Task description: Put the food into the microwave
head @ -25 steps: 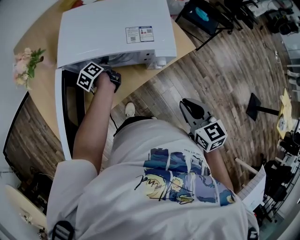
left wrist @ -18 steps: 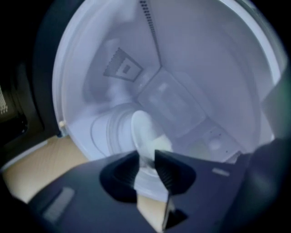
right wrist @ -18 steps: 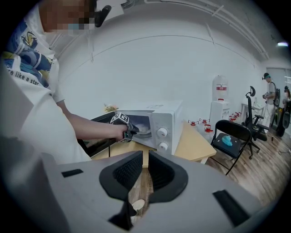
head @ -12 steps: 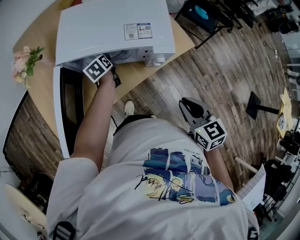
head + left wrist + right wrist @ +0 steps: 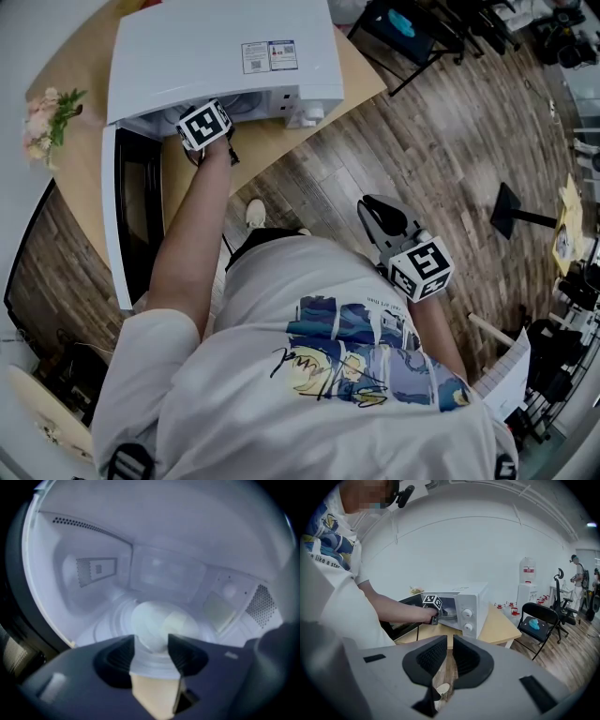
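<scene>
Now my left tool [image 5: 151, 638] was inside the microwave [image 5: 216, 47] on the worktop [image 5: 272, 141]. Its jaws had just been opening wide, with the pale round food [image 5: 159, 623] lying loose between them. My right tool [image 5: 450, 639] was nearly closed, empty.

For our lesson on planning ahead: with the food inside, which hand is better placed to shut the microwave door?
Probably left. The left gripper is at the microwave mouth, beside the open door; its jaws have just been opening, the food between them unpressed. The right gripper hangs back at the waist.
</scene>
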{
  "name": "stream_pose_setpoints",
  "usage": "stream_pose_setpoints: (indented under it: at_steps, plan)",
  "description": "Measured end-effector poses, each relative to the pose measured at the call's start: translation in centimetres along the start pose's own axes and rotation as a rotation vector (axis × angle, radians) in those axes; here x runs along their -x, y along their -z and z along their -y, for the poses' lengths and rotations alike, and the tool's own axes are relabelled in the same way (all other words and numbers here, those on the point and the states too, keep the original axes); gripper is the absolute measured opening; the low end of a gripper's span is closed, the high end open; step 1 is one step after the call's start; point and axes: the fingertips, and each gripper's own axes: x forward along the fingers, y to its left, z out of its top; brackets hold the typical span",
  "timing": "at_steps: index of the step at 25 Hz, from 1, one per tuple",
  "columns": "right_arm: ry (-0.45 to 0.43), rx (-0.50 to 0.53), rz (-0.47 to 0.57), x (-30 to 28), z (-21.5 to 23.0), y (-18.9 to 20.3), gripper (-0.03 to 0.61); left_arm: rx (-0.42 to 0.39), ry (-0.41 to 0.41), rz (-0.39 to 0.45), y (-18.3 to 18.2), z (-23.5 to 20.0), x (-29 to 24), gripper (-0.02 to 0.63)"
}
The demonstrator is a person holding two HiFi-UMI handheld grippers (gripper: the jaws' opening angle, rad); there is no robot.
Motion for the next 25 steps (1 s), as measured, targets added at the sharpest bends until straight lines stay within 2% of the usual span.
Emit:
stream_pose_setpoints:
  at_steps: [3,9,15,21,25]
  plan:
    - [0.002,0.002,0.002,0.4,0.2,0.2,0.035,-0.012,-0.014,0.005,0.1,-0.1,0.0,0.247]
    - [-0.005,0.008,0.014,1.1,0.5,0.4,0.035,-0.012,-0.016,0.044,-0.1,-0.4,1.4,0.247]
    - [-0.047,0.025,0.020,1.3,0.1,0.5,0.031,-0.020,0.012,0.077,0.3,-0.2,4.0,0.247]
    - [-0.120,0.048,0.030,1.4,-0.6,0.9,0.029,-0.041,0.047,0.090,1.9,0.0,7.5,0.210]
    - [-0.168,0.069,0.037,1.6,-1.1,1.2,0.026,-0.050,0.087,0.089,3.7,0.6,9.8,0.149]
